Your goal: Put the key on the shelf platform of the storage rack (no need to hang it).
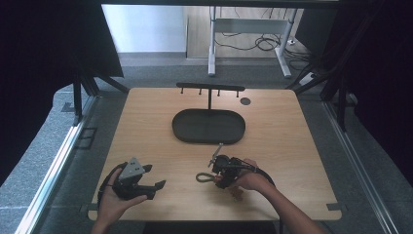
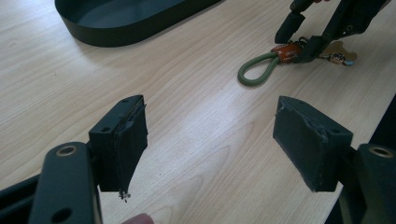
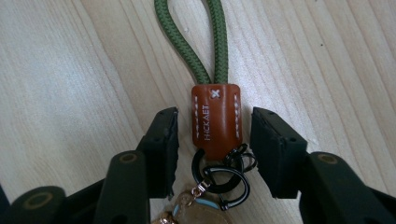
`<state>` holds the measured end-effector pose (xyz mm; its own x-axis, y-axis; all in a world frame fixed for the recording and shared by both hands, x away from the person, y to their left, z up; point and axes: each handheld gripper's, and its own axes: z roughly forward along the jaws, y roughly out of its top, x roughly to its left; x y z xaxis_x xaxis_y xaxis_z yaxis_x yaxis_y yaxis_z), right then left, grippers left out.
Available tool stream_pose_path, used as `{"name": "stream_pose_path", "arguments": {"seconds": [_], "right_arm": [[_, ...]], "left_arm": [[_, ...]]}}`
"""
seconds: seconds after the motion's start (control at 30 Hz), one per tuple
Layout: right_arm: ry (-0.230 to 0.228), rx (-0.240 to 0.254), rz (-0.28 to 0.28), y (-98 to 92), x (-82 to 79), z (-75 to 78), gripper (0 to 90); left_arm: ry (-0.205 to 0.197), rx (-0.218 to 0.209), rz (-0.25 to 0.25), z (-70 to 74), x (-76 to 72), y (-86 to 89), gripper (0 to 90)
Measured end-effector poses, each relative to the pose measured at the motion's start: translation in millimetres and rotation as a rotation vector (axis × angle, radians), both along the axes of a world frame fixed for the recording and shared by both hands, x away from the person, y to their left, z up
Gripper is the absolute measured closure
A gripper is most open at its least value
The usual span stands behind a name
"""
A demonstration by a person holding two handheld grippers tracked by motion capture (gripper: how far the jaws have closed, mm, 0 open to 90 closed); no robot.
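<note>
The right gripper [image 3: 215,149] has its jaws apart around the keychain's [image 3: 216,121] leather tab at frame centre; the left gripper [image 2: 210,140] has its jaws wide apart over the bench [image 2: 196,107].

- Left gripper [image 2: 210,140]: jaws wide apart over bare table [image 2: 196,93].
- Black oval tray [image 2: 116,21]: far edge.
- Green cord loop [image 2: 256,70] with brown tab [image 2: 287,50], far right, between right gripper [image 2: 306,35] jaws.

Pale wooden table [image 1: 146,126]. Black oval tray [image 1: 208,126] at centre. T-shaped hook rack [image 1: 210,88] just behind at twelve o'clock, small dark disc [image 1: 245,101] at one o'clock. White desk frame [image 1: 212,48] and cables [image 1: 263,43] beyond.
</note>
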<state>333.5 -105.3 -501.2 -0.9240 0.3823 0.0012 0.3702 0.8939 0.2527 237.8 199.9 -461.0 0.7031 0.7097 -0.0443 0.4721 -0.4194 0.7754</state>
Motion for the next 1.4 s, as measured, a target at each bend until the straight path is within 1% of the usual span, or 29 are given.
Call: {"name": "stream_pose_path", "arguments": {"seconds": [0.07,0.17,0.23,0.53,0.57,0.63,0.67,0.7,0.73,0.77,0.8,0.83,0.9,0.93,1.0,1.13,1.33,1.4], "right_arm": [[-0.005,-0.006,0.006,1.3,-0.6,-1.8,57.2],[0.002,-0.002,0.004,2.1,-0.8,-2.1,60.6],[-0.004,-0.002,0.008,1.9,-0.9,-1.8,64.9],[0.004,-0.006,0.015,-1.6,0.8,0.1,66.4],[0.012,0.014,0.010,-4.5,1.4,5.5,66.5],[0.008,0.028,0.010,-7.3,1.9,11.6,66.5],[0.008,0.028,0.010,-7.3,1.9,11.6,66.5],[0.001,0.040,0.005,-10.4,1.7,20.4,66.6],[0.001,0.040,0.005,-10.4,1.7,20.4,66.6],[-0.003,0.047,0.005,-11.7,1.8,23.5,66.7],[-0.004,0.067,0.002,-14.9,1.7,31.7,66.7],[-0.012,0.073,0.012,-16.6,2.0,35.1,66.7],[-0.021,0.079,0.010,-18.7,0.9,42.3,66.7],[-0.021,0.079,0.010,-18.7,0.9,42.3,66.7],[-0.031,0.093,0.005,-21.3,-0.3,51.4,66.7],[-0.042,0.101,0.005,-24.4,0.1,60.0,66.7],[-0.054,0.095,0.004,-26.3,1.8,67.8,66.7],[-0.055,0.094,0.000,-26.1,2.7,72.7,66.7]], "left_arm": [[0.000,0.000,0.000,0.3,-0.2,0.3,26.4],[0.000,0.001,-0.001,0.5,-0.3,0.3,26.4],[0.000,0.000,0.000,0.3,-0.1,0.2,26.4],[-0.008,-0.005,0.006,1.9,-0.8,2.3,26.5],[-0.010,-0.007,0.007,2.2,-0.8,3.0,26.5],[-0.010,-0.008,0.011,2.3,-0.7,3.9,26.5],[-0.009,-0.010,0.013,2.4,-0.5,4.4,26.5],[-0.012,-0.008,0.015,2.3,-0.5,4.6,26.6],[-0.012,-0.008,0.015,2.3,-0.5,4.6,26.7],[-0.015,-0.010,0.016,2.4,-0.5,4.6,26.7],[-0.019,-0.010,0.017,3.0,-0.9,4.4,26.7],[-0.022,-0.012,0.017,3.4,-1.1,4.4,26.7],[-0.024,-0.012,0.017,4.1,-1.4,4.9,26.8],[-0.024,-0.012,0.017,4.1,-1.4,4.9,26.8],[-0.025,-0.014,0.020,4.4,-1.4,6.2,26.8],[-0.024,-0.015,0.026,4.6,-1.3,8.5,26.8],[-0.023,-0.019,0.033,4.8,-1.1,10.3,26.8],[-0.021,-0.017,0.032,4.5,-0.9,10.1,26.8]]}}
